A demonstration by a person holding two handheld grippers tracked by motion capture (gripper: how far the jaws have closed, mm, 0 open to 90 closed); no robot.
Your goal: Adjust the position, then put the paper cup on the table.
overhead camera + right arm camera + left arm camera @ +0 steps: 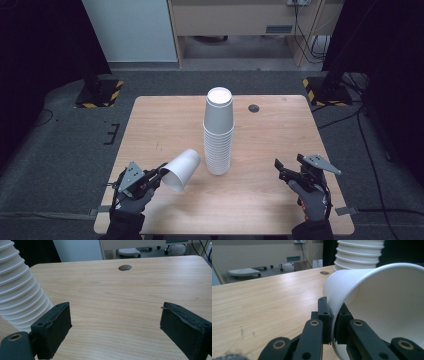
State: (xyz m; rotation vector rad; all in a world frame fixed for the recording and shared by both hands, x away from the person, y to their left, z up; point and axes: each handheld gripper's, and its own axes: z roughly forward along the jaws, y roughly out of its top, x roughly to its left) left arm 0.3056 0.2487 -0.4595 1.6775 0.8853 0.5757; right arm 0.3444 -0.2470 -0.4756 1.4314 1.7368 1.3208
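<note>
Two gloved hands came in at the near edge of a light wooden table (150, 125), each holding a black two-jaw gripper. On the person's left, the left gripper (161, 172) had its jaws pinched closed on the rim wall of a single white paper cup (181, 170), one pad outside the wall and one inside. That cup was tipped on its side, its open mouth toward the person and its base pointing toward the middle of the table. In the left gripper view, the cup (387, 305) filled the right half and the thin rim sat between the two pads. Just beyond it, near the table's centre, stood a tall upside-down stack of white cups (218, 132), close to the held cup but apart from it. On the person's right, the right gripper (276, 167) hovered low over bare wood with its jaws spread wide and nothing between them.
</note>
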